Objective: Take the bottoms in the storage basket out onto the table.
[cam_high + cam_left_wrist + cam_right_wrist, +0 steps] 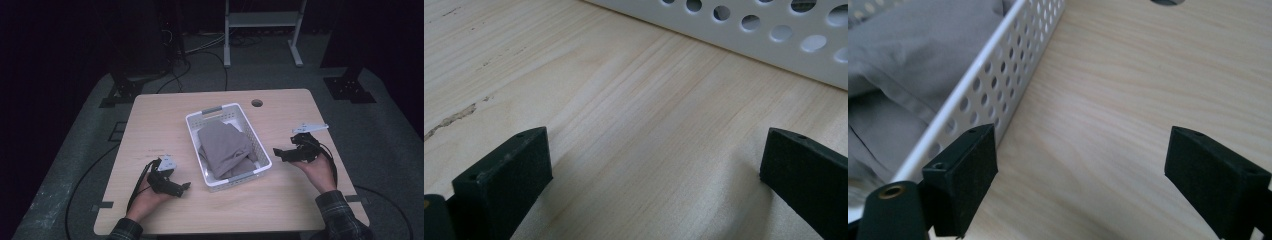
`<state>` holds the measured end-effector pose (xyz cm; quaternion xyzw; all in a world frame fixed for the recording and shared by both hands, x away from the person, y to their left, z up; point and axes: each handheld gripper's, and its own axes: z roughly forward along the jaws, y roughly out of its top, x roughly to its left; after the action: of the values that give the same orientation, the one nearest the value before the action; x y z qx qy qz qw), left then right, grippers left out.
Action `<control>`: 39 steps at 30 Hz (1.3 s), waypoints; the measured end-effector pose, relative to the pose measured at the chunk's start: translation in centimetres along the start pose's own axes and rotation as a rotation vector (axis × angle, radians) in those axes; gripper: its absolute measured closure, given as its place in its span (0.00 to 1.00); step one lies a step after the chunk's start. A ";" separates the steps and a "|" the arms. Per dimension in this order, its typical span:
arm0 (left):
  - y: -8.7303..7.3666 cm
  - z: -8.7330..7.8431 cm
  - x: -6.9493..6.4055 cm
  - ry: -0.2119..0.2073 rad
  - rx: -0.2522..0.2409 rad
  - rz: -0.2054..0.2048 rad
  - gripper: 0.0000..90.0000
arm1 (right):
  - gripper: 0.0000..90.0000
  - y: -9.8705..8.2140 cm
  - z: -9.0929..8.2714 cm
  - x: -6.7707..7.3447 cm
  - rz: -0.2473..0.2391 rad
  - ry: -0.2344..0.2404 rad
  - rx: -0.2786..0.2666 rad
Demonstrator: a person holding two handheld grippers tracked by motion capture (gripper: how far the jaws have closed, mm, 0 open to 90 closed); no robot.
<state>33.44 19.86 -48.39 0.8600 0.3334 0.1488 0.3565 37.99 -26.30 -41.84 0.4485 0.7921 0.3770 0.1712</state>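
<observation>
A white perforated basket (255,143) stands in the middle of the wooden table (160,115), with a folded grey cloth (225,145) lying inside it. My left gripper (186,187) rests low on the table to the basket's left, jaws wide apart with bare wood between them (654,165); the basket wall (774,45) lies ahead of it. My right gripper (276,152) hovers just right of the basket, open and empty (1080,160), with the basket rim (993,60) and grey cloth (913,55) to its left.
A round cable hole (257,103) sits near the table's far edge. Behind the table stand a white metal frame (262,22) and black stands (350,85) on a grey floor with cables. A black cable (137,182) trails from the left gripper.
</observation>
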 end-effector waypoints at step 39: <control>0.1 0.1 -0.1 0.000 -0.004 -0.001 0.00 | 0.11 6.7 1.4 5.4 -0.060 0.140 -0.054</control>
<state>33.45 19.72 -48.40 0.8591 0.3337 0.1490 0.3584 39.87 -19.05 -37.34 0.3925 0.8046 0.4234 0.1389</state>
